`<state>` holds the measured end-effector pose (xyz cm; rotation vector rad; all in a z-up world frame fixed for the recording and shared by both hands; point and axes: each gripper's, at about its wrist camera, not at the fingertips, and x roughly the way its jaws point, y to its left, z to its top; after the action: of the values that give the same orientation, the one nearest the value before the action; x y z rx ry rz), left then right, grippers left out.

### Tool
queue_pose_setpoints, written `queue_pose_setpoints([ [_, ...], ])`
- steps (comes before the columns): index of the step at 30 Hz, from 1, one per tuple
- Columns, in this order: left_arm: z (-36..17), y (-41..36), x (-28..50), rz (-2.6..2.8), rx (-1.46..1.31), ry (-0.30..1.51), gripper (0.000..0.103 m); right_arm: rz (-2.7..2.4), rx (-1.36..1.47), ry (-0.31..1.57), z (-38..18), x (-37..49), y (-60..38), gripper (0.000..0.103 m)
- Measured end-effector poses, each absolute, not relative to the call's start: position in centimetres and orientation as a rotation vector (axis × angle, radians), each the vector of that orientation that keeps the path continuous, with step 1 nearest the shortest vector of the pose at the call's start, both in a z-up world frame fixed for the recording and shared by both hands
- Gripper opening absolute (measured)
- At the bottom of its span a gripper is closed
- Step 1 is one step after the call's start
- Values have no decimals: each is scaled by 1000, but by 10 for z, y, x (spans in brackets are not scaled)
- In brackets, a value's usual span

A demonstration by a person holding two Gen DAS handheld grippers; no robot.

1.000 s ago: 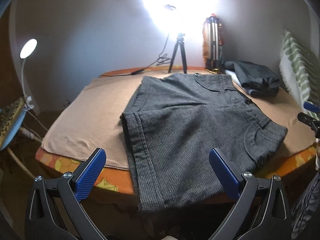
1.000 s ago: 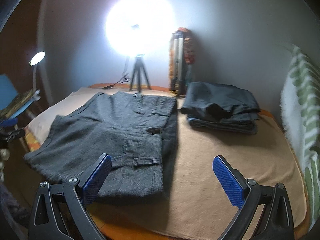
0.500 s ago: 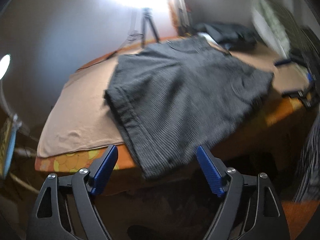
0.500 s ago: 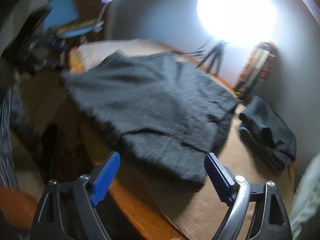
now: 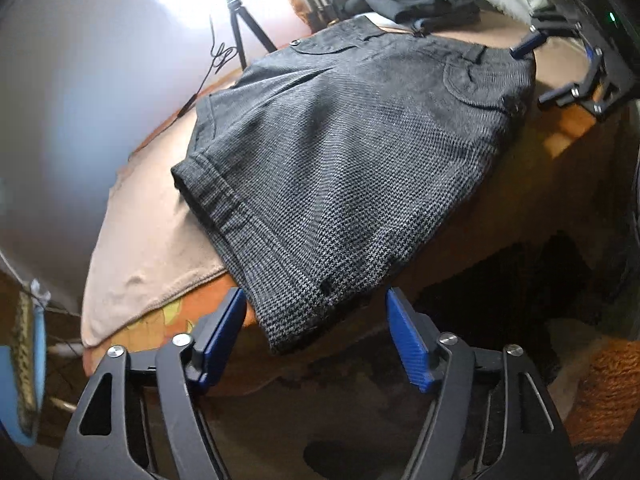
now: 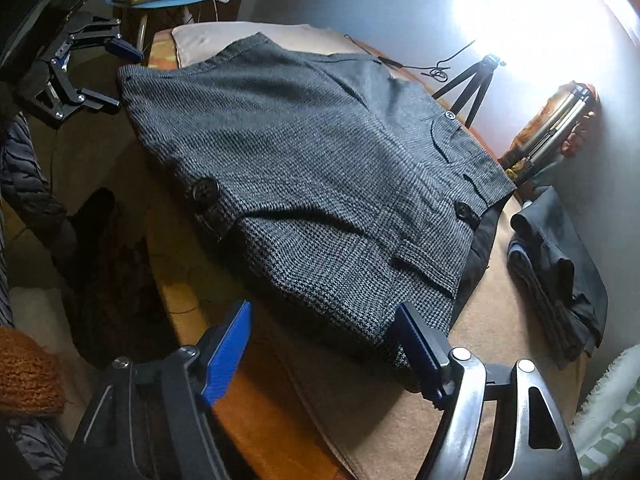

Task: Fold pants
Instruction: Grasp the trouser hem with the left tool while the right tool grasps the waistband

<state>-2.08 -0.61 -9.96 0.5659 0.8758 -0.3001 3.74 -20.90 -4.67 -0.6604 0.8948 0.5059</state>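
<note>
Jaws wide at pants (image 5: 344, 168) corners

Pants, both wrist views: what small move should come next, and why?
Probably ease each gripper forward onto its near corner. The pants lie flat, hanging over the table edge; left gripper and right gripper both have open jaws framing a corner, gripping nothing yet.

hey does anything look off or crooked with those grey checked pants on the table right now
Yes. The grey checked pants lie askew on the table, with one hem corner drooping over the near edge between the open left gripper. The open right gripper sits at the waistband corner. Nothing looks damaged or spilled.
</note>
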Motion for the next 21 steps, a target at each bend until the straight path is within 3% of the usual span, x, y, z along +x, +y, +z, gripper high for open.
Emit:
queue_pose_setpoints([
  [7, -102, -7, -13, -338, 551, 895, 41, 514, -642, 926, -47, 45, -209, 55],
  [9, -101, -8, -13, -349, 548, 893, 34, 526, -642, 930, -47, 45, -208, 44],
  [12, -101, -10, -12, -361, 531, 895, 25, 519, -632, 934, -47, 46, -207, 36],
  [19, -91, -5, -8, -360, 467, 861, 16, 477, -638, 884, -39, 44, -204, 14],
  [21, -83, -2, -4, -353, 435, 839, 15, 458, -626, 862, -33, 44, -205, 13],
])
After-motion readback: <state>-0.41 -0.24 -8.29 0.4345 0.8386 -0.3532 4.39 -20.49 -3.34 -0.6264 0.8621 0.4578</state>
